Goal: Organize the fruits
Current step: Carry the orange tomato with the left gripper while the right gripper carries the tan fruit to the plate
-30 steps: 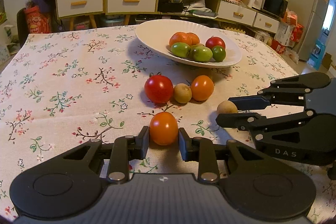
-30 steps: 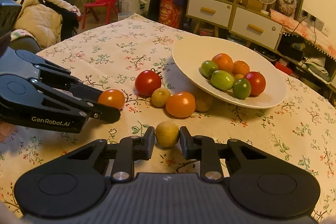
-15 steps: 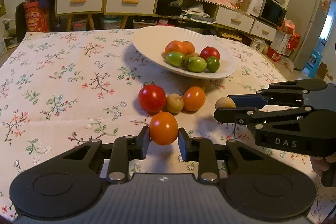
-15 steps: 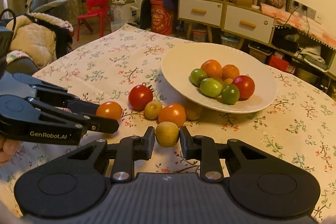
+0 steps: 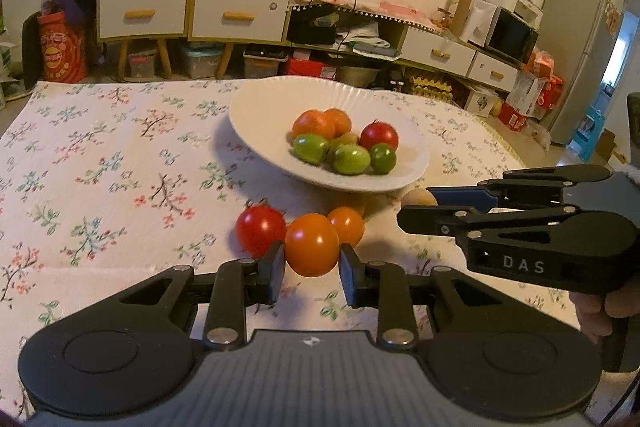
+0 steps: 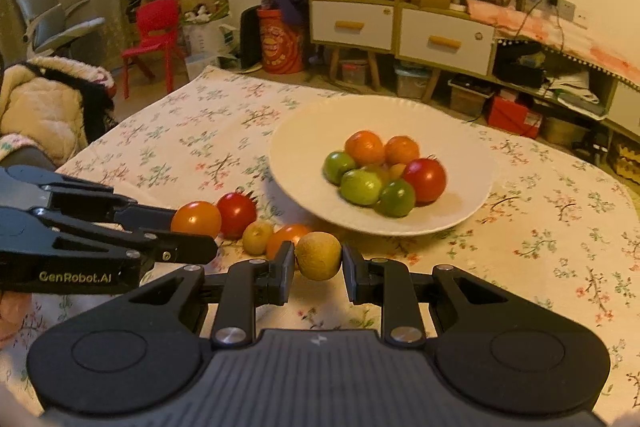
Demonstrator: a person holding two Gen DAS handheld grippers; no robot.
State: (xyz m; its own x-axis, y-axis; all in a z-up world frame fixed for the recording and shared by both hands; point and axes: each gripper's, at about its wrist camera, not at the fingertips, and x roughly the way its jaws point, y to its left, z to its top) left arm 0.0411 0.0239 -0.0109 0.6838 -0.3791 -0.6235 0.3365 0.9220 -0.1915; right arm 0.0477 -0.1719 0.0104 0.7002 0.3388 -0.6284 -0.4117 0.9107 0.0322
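Note:
My left gripper (image 5: 312,261) is shut on an orange tomato (image 5: 312,245) and holds it above the tablecloth, short of the white plate (image 5: 260,107). My right gripper (image 6: 319,264) is shut on a brownish-yellow kiwi (image 6: 319,255), also lifted near the plate (image 6: 304,135). The plate holds several orange, green and red fruits (image 5: 344,143). On the cloth in front of it lie a red tomato (image 5: 258,229), an orange tomato (image 5: 349,225) and a small kiwi (image 6: 257,237). Each gripper shows in the other's view: the right one (image 5: 416,207), the left one (image 6: 192,227).
The table has a floral cloth (image 5: 100,155). Its far edge faces yellow-and-white drawers (image 5: 192,11) and low shelving. A jacket-covered chair (image 6: 44,107) stands left of the table. A fridge (image 5: 580,43) stands at the right.
Both grippers have risen from the cloth with their fruits and moved forward toward the plate. The loose fruits on the cloth have not moved.

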